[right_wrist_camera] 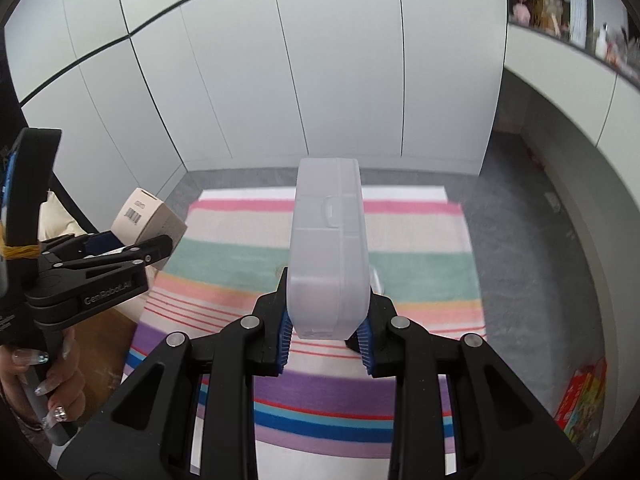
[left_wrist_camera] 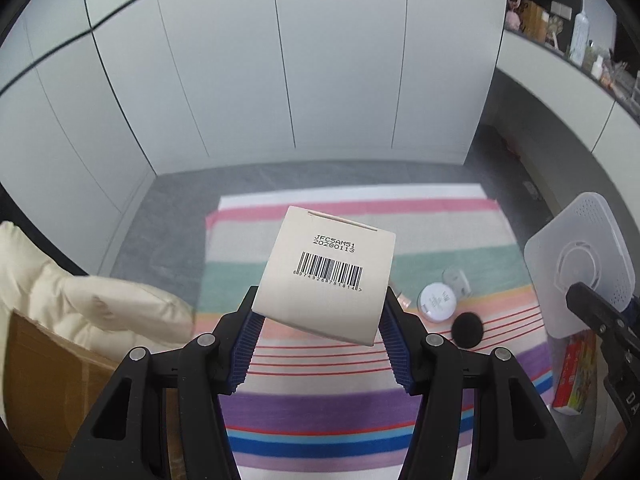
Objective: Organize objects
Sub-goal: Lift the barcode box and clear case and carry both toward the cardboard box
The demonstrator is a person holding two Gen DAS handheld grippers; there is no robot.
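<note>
My left gripper (left_wrist_camera: 320, 320) is shut on a beige carton with a barcode (left_wrist_camera: 326, 272) and holds it above the striped cloth (left_wrist_camera: 320, 412). It also shows in the right wrist view (right_wrist_camera: 146, 218), far left. My right gripper (right_wrist_camera: 325, 332) is shut on a translucent plastic box (right_wrist_camera: 327, 252), held on edge above the cloth (right_wrist_camera: 420, 268). In the left wrist view the box (left_wrist_camera: 580, 268) is at the right. On the cloth lie a round white tin (left_wrist_camera: 438, 302), a black round pad (left_wrist_camera: 467, 329) and a small clear item (left_wrist_camera: 456, 280).
A colourful flat packet (left_wrist_camera: 574, 376) lies on the grey carpet right of the cloth; it also shows in the right wrist view (right_wrist_camera: 582, 396). A cream cushion (left_wrist_camera: 80, 304) on a cardboard box (left_wrist_camera: 44, 380) sits at the left. White cabinet doors (left_wrist_camera: 280, 80) stand behind.
</note>
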